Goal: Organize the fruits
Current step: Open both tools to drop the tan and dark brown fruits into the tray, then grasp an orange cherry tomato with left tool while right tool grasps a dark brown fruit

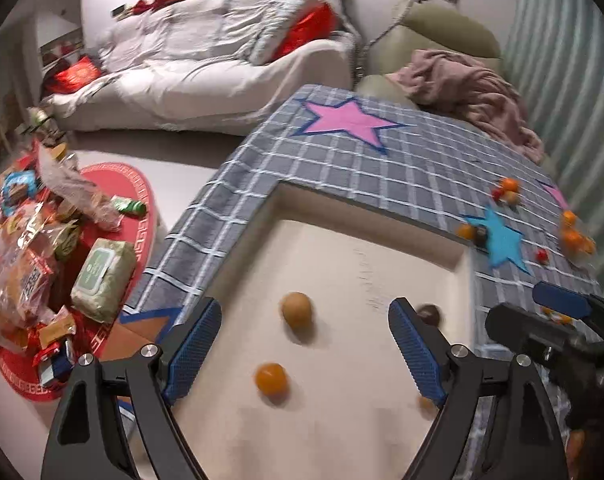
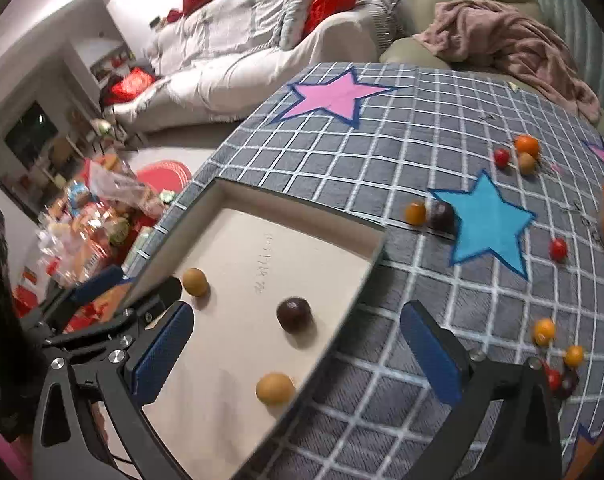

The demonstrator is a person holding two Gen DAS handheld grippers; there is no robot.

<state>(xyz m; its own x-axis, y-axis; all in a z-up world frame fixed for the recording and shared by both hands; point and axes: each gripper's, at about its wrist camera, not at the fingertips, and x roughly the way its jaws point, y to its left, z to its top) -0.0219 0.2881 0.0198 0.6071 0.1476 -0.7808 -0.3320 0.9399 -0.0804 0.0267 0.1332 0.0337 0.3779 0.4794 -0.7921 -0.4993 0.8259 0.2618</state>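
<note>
Fruit lies partly in the shallow box [image 2: 222, 196]: a tan ball [image 2: 194, 282] at 10 o'clock, a dark plum [image 2: 294, 314] at centre, another tan one [image 2: 275, 389] at 6. Both left tongs [image 1: 302, 354] and right tongs [image 2: 298, 358] gape wide, holding nothing. More fruit, including an orange [image 2: 527, 146], dots the checked cloth [image 2: 401, 152] at 2 o'clock

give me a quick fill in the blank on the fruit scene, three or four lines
1. The dark fruit lies inside the ____.
2. The small orange fruit on the cloth sits beside the ____ star.
3. Both the left gripper and the right gripper have their jaws ____.
4. The pink blanket is draped over the ____.

Missing words: box; blue; open; armchair
</note>
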